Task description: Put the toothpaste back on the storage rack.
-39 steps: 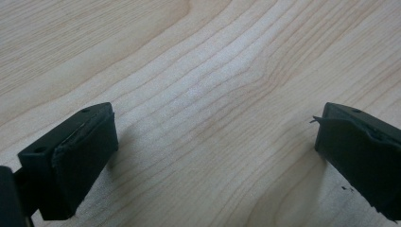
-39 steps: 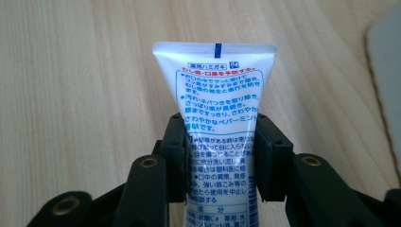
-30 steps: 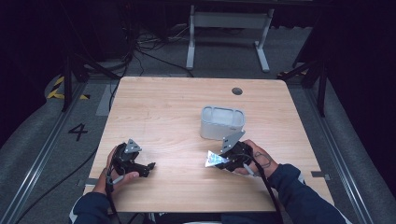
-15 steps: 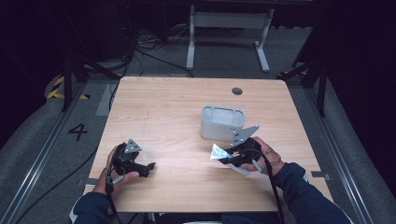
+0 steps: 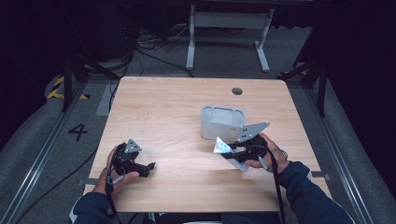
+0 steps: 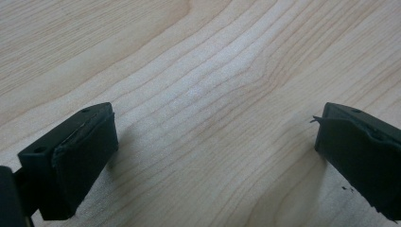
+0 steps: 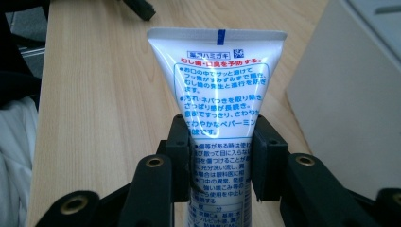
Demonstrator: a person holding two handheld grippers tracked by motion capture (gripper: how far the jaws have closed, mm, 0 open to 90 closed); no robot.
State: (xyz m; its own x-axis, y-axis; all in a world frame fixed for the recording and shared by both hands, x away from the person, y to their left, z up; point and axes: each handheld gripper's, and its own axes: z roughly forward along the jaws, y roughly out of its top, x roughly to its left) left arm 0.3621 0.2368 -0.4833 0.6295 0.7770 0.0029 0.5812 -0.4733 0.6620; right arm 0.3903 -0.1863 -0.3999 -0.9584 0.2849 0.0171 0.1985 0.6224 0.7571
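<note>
Your left gripper [image 5: 148, 166] rests low on the near left part of the desk [image 5: 168, 107], and its jaws stand wide apart with only bare wood between them. To the right, your right gripper [image 5: 224, 150] is closed on a white toothpaste tube [image 5: 220, 146]; the jaws press its two sides, and the flat crimped end points away from your hand, above the desk. Just behind the tube stands a grey open box [image 5: 222, 122], very near to it. A small dark round hole [image 5: 237, 91] lies at the far side of the desk.
</note>
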